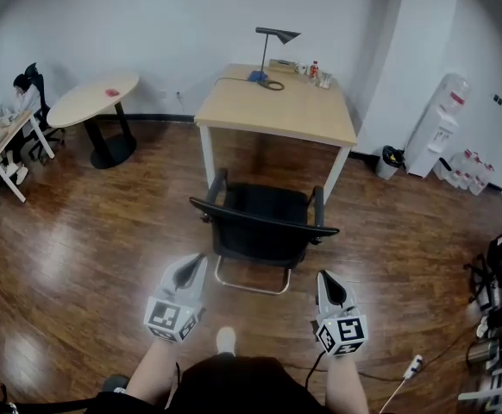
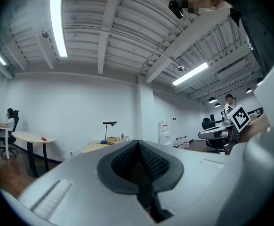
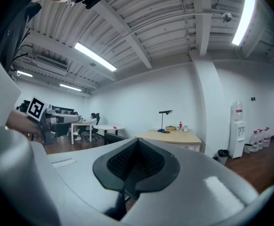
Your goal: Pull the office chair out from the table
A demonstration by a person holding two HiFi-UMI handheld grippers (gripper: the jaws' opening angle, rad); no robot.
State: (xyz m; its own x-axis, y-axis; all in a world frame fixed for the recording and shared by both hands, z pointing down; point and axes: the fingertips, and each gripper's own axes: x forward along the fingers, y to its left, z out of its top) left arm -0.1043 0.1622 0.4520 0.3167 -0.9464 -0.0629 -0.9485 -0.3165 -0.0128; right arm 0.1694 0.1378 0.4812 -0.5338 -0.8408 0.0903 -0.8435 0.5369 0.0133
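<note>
Hovering closed and empty, left gripper and right gripper are facing the office chair, seemingly already clear of the table.

Bright, even light comes from ceiling strip lights. The wooden floor shows pale glare patches at the near left; a soft shadow lies under the bench. Wide-angle bending curves every edge, and both gripper views darken at the corners.
</note>
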